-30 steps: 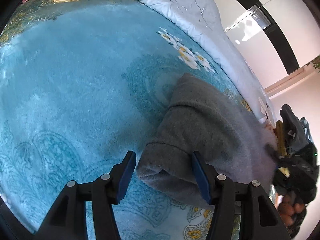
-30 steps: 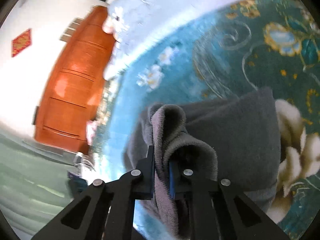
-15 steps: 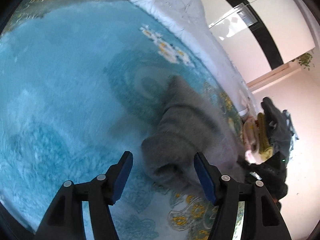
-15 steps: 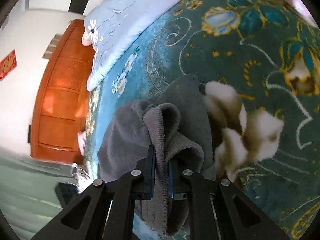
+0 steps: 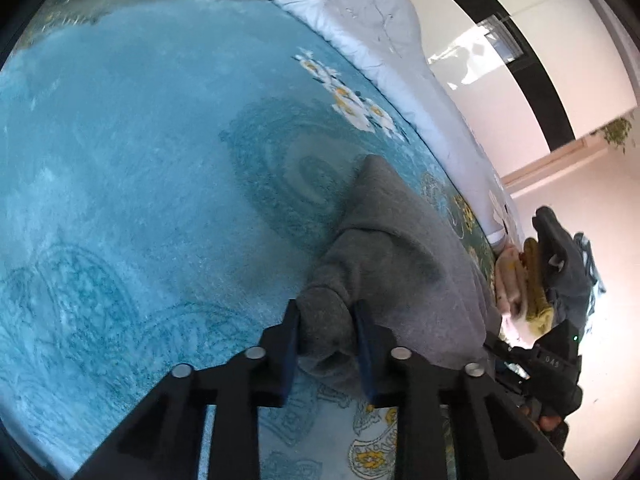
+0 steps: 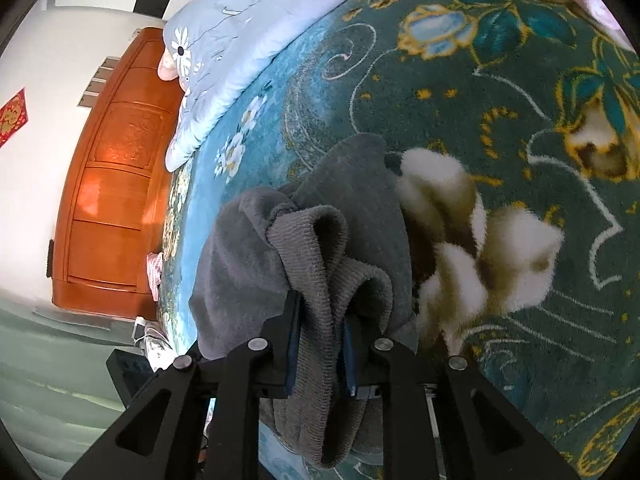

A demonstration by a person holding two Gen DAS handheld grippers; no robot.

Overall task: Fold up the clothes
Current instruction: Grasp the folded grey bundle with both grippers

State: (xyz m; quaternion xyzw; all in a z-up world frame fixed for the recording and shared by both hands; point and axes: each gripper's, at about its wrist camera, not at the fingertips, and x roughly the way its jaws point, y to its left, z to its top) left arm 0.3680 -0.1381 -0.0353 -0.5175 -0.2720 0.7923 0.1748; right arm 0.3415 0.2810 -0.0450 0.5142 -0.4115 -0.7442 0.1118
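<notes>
A grey knit garment (image 5: 392,248) lies bunched on a teal floral blanket (image 5: 140,160). My left gripper (image 5: 326,340) is shut on one rolled corner of the garment at its near end. In the right wrist view the same garment (image 6: 248,264) shows with its ribbed hem (image 6: 316,272) standing up between the blue pads. My right gripper (image 6: 320,332) is shut on that ribbed hem. The right gripper also shows at the right edge of the left wrist view (image 5: 548,360).
A pale blue daisy quilt (image 5: 360,20) lies along the far side of the bed. A wooden headboard (image 6: 116,184) stands at the left in the right wrist view. Folded yellow and pink clothes (image 5: 520,280) sit near the bed's edge.
My left gripper was open around the garment's corner and has now shut on it. My right gripper has kept its hold on the hem and moved over the dark floral part.
</notes>
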